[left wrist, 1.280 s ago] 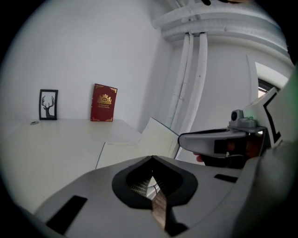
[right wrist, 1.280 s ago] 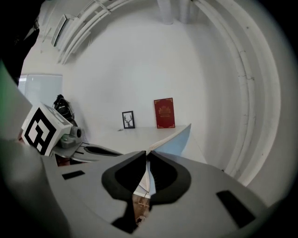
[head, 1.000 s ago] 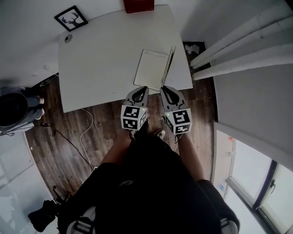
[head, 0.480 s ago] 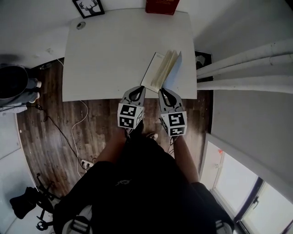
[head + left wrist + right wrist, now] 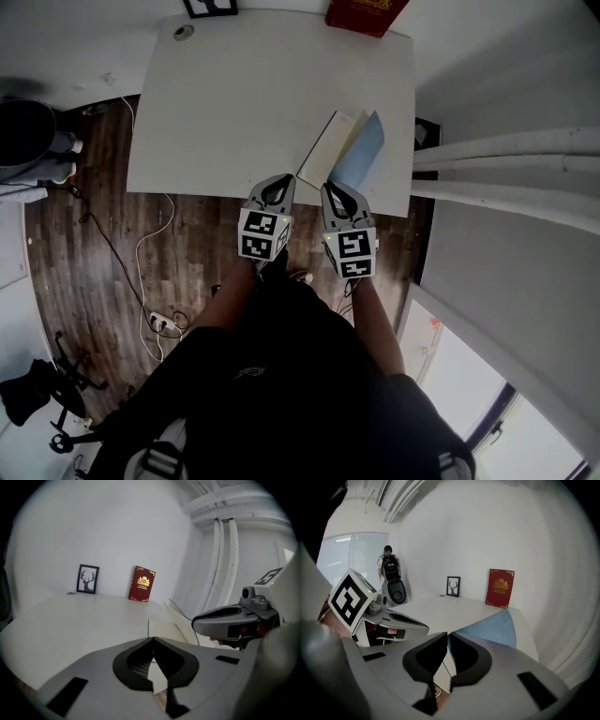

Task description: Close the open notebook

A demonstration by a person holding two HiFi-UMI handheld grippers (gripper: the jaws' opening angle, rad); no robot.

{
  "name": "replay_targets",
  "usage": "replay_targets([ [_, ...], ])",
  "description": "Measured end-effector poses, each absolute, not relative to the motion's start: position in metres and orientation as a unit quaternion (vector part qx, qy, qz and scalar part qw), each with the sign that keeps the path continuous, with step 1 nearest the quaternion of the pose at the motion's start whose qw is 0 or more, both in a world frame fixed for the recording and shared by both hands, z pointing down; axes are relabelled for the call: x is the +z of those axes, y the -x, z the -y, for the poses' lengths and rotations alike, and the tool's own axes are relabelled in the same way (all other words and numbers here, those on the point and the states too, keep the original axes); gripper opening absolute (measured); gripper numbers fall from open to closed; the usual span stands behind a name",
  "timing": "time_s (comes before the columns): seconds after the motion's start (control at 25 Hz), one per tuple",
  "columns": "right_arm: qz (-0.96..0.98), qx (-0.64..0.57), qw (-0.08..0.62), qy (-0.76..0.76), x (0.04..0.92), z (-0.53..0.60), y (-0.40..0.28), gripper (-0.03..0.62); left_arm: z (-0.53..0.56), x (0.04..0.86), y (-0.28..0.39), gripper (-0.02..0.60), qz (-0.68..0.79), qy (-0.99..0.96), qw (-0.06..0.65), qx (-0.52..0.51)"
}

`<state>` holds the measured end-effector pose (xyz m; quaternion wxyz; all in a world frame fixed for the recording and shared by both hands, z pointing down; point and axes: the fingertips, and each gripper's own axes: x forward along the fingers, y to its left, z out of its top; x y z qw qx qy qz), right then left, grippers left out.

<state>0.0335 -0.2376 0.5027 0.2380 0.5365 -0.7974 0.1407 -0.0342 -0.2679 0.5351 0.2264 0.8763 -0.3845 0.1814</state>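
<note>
The notebook lies near the right front corner of the white table (image 5: 234, 112), with its cream left page (image 5: 328, 145) flat. Its blue cover (image 5: 364, 150) stands raised and leans over the pages. My right gripper (image 5: 336, 187) is at the cover's near corner. In the right gripper view the blue cover (image 5: 497, 627) runs out from between the almost shut jaws of that gripper (image 5: 448, 634). My left gripper (image 5: 278, 180) hovers beside it at the table's front edge, shut with nothing in it (image 5: 152, 639). The cream page (image 5: 164, 629) lies just beyond its tips.
A red book (image 5: 366, 14) and a small framed deer picture (image 5: 87, 579) lean on the wall at the table's far side. White pipes (image 5: 506, 169) run along the wall to the right. A cable (image 5: 150, 253) trails over the wooden floor to the left.
The cover stood upright a second ago. It now leans left over the pages with its blue outside showing. Both grippers stay at the table's front edge while the table swings in view.
</note>
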Motion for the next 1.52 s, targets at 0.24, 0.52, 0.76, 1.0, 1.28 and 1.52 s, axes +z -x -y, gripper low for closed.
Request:
replay_targets([
  [0.24,0.810,0.146,0.266,-0.502,0.517,0.250,-0.016,0.041,0.277,0.544,0.046,0.003,0.402,-0.865,0.242,0.179],
  [0.52,0.814,0.178,0.304,-0.462,0.544,0.263,-0.001,0.032,0.287,0.559,0.061,0.003,0.419,-0.850,0.261,0.183],
  [0.76,0.809,0.200,0.344,-0.432,0.570,0.269,0.010,0.032,0.295,0.567,0.067,0.003,0.418,-0.846,0.273,0.185],
  [1.0,0.800,0.221,0.381,-0.407,0.588,0.272,0.018,0.032,0.305,0.574,0.071,0.003,0.412,-0.844,0.285,0.189],
  [1.28,0.788,0.244,0.435,-0.359,0.598,0.277,0.022,0.034,0.327,0.579,0.073,0.003,0.406,-0.844,0.294,0.191],
  [1.52,0.770,0.303,0.477,-0.297,0.602,0.277,0.028,0.035,0.355,0.578,0.069,0.003,0.385,-0.849,0.299,0.202],
])
